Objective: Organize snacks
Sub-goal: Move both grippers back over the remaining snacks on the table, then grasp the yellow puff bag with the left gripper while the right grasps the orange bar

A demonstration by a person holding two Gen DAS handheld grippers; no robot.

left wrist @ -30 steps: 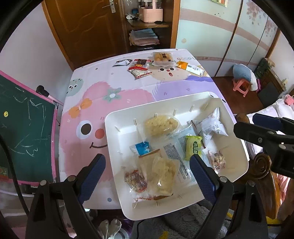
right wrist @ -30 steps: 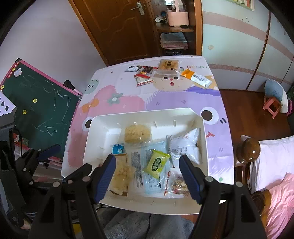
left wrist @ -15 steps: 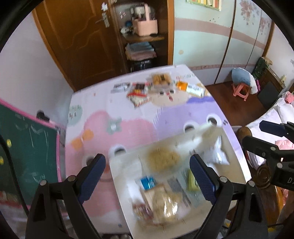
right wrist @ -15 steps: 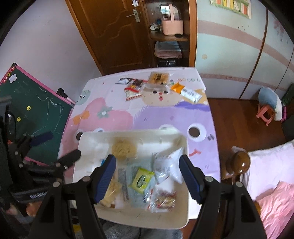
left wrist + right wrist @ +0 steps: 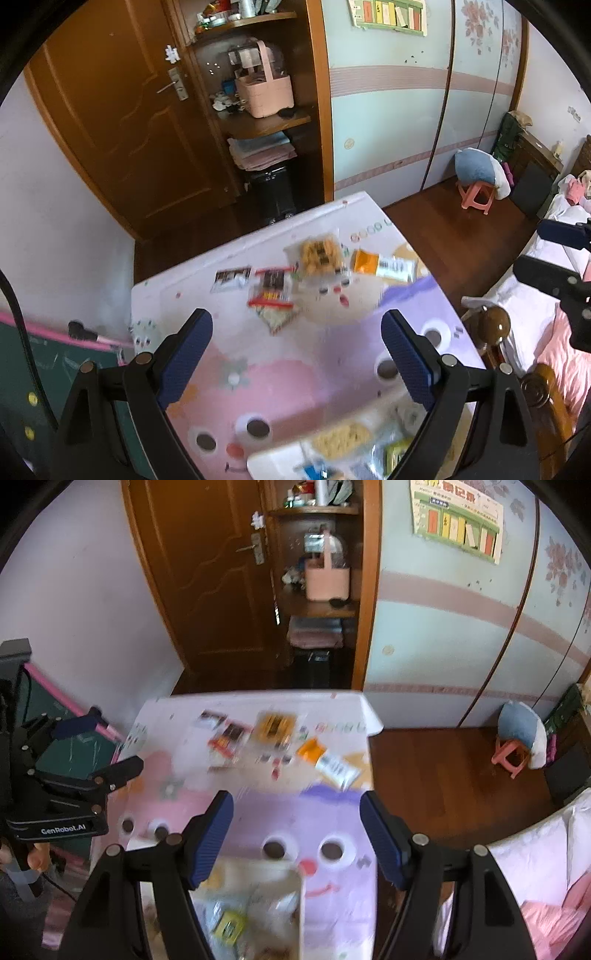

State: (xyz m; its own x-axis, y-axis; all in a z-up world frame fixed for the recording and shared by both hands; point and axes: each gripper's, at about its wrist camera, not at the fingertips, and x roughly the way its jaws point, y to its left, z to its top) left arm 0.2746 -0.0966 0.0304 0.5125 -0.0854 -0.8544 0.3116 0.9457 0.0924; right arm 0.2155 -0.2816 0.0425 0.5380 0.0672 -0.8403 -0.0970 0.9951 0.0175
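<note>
While your left gripper (image 5: 297,354) and right gripper (image 5: 296,834) hang above the table (image 5: 332,354), both have jaws spread wide with nothing between them. Your tray (image 5: 273,461) of packets sits at the near edge, and loose snacks (image 5: 319,253) lie well apart at the far end.

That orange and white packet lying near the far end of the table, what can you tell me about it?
The orange-and-white packet is a flat, oblong sachet of what looks like plastic film, orange at one end and white with dark print at the other. It lies flat and slanted on the cartoon tablecloth, right of a clear pack of brown biscuits. It is blurred, so the print is unreadable. Nothing grips it.
</note>
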